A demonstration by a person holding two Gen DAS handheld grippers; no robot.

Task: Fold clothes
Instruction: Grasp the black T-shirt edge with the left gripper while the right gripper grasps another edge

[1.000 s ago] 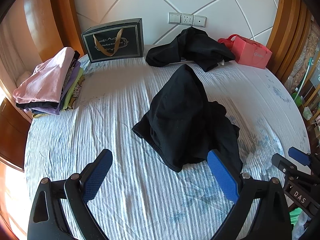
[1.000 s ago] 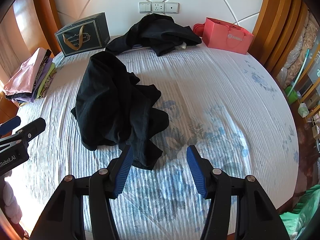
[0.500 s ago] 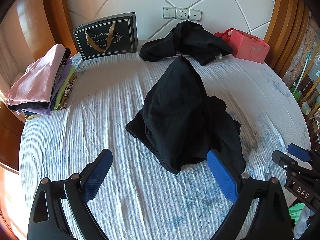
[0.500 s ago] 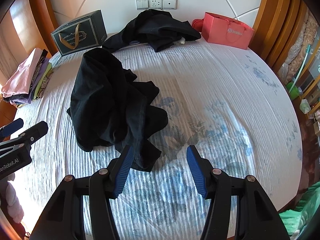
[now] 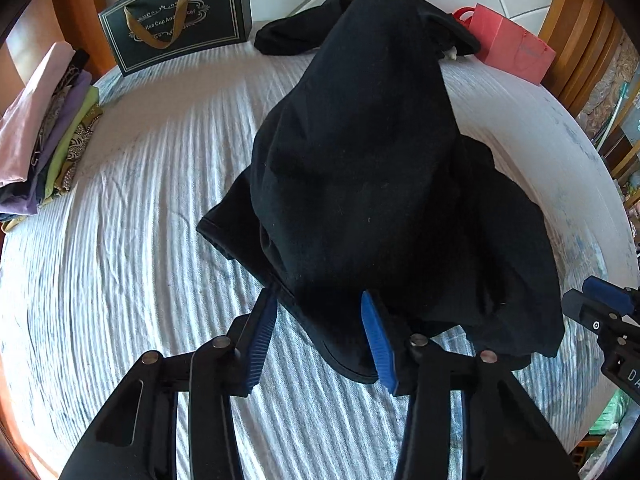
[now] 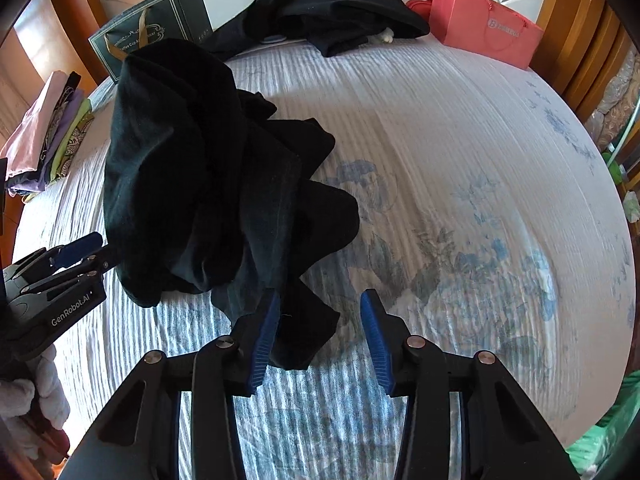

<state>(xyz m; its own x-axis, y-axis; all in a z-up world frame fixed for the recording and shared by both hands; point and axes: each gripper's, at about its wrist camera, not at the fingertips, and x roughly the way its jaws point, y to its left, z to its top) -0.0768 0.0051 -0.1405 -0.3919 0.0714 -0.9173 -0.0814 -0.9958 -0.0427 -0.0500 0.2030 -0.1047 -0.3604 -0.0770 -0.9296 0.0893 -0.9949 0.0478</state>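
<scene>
My left gripper (image 5: 320, 320) has just been closing around the near hem of the crumpled black garment (image 5: 372, 184) lying mid-bed (image 5: 152, 184); its jaws straddle the cloth without pinching it yet. My right gripper (image 6: 320, 328), also just narrowing, has the garment's other loose corner between its jaws, partly open, nothing clamped.

The bed (image 6: 460, 128) wears a white ribbed sheet with faded blue flower prints. A crumpled black garment (image 6: 192, 184) lies in a heap on it. Beyond that heap, by the headboard wall, sprawls a second black garment (image 6: 332, 12). Left of the second garment stands a dark gift bag (image 5: 176, 20), right of it a red paper bag (image 6: 484, 28). Far left of the heap sits 1 stack of folded clothes (image 5: 44, 132).
</scene>
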